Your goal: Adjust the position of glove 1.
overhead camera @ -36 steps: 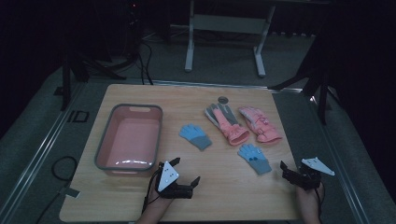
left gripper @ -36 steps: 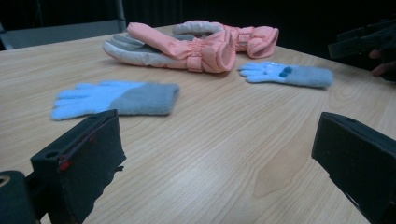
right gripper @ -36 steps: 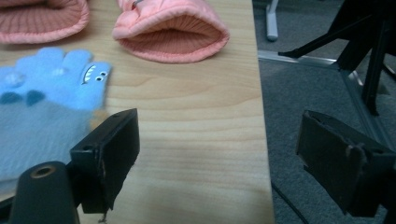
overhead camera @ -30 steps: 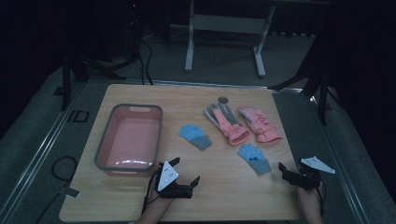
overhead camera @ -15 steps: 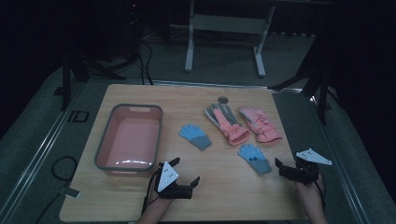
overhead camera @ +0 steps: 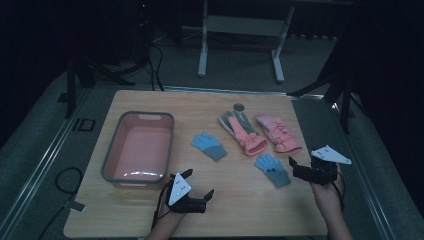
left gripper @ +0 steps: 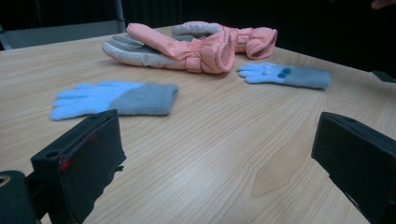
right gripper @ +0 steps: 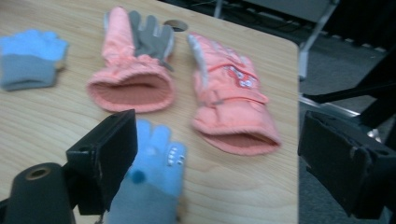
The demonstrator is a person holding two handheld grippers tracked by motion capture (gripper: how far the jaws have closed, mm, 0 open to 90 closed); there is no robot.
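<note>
Right hand-held gripper (overhead camera: 300, 170), jaws apart, aimed at blue glove (overhead camera: 273, 170) for pickup; left hand-held gripper (overhead camera: 197, 187), jaws apart, idle near bin (overhead camera: 111, 160).

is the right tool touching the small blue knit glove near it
Cannot tell. In the high view the right tool sits just beside the small blue knit glove; in the right gripper view one open jaw overlaps the glove, hiding any gap or contact.
</note>
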